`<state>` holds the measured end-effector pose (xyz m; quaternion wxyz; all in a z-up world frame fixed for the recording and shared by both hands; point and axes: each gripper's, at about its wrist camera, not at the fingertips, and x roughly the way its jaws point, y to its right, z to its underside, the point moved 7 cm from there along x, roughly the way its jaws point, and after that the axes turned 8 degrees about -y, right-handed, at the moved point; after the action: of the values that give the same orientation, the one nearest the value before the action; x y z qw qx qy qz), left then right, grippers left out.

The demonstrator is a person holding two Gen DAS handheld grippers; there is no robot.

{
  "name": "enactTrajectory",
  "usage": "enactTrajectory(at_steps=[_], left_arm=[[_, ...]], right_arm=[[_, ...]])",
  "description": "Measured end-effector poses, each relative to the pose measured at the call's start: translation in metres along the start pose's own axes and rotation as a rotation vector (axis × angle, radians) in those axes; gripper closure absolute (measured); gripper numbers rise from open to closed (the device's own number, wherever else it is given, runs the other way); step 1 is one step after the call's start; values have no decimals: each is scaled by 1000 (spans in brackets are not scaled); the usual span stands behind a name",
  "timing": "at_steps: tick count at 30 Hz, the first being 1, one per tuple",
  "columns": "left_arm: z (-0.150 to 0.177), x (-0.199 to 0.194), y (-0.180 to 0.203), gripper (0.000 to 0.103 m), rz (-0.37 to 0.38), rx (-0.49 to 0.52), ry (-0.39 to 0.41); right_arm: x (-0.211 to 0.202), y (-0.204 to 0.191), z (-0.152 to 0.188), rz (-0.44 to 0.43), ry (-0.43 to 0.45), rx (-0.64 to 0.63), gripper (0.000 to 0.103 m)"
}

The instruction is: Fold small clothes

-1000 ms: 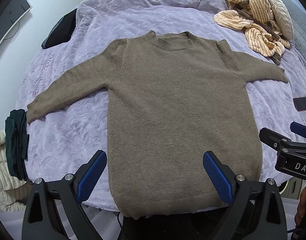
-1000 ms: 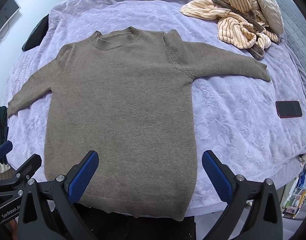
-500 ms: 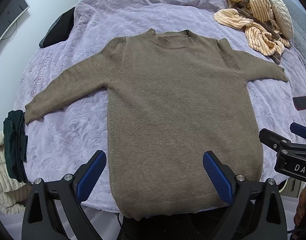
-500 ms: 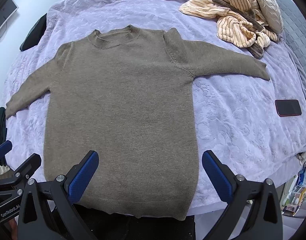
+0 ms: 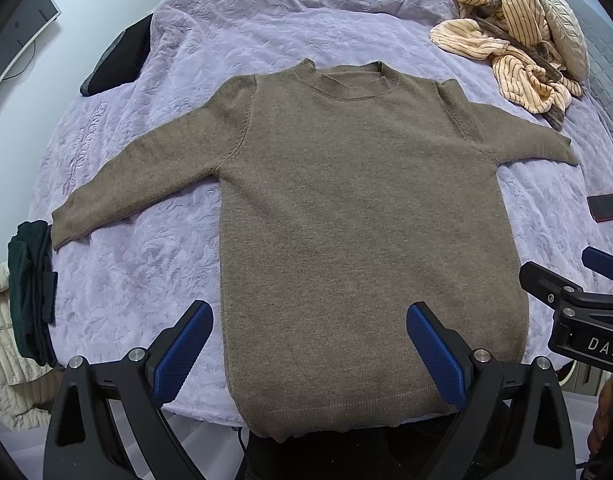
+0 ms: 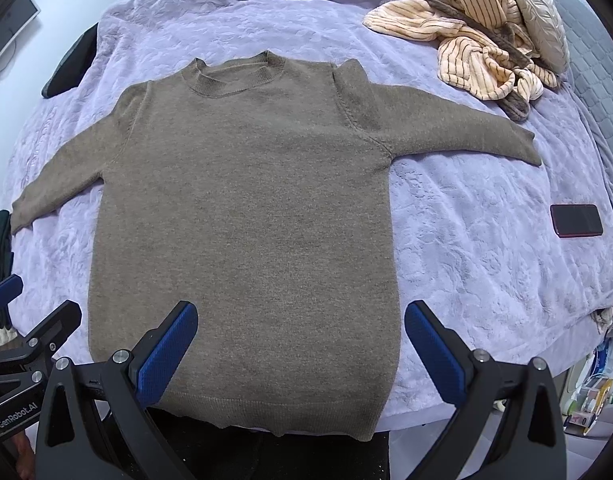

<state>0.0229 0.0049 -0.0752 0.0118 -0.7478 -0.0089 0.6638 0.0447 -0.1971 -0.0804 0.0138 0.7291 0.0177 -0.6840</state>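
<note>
Nothing shifted, sweater (image 5: 358,216) flat on bedspread (image 5: 146,272), phone (image 6: 576,220) right, both hand-held grippers agape, empty

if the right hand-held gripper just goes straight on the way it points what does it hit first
Most likely the brown sweater: the open right hand-held gripper points over its lower right part, with nothing between. Depth is unclear, but the sweater lies flat on the bedspread.

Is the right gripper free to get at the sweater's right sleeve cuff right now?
Probably yes: the right gripper is open and empty, and the cuff lies flat on bare bedspread, clear of the phone.
</note>
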Motion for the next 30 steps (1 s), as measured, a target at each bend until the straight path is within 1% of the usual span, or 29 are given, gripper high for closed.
enactTrajectory(at_steps=[14, 30], left_arm=[[2, -5, 3, 5, -7, -28, -11], [3, -16, 7, 5, -38, -79, 5]], right_arm=[[-3, 4, -2, -6, 0, -19, 0], [-5, 13, -8, -32, 10, -61, 0]])
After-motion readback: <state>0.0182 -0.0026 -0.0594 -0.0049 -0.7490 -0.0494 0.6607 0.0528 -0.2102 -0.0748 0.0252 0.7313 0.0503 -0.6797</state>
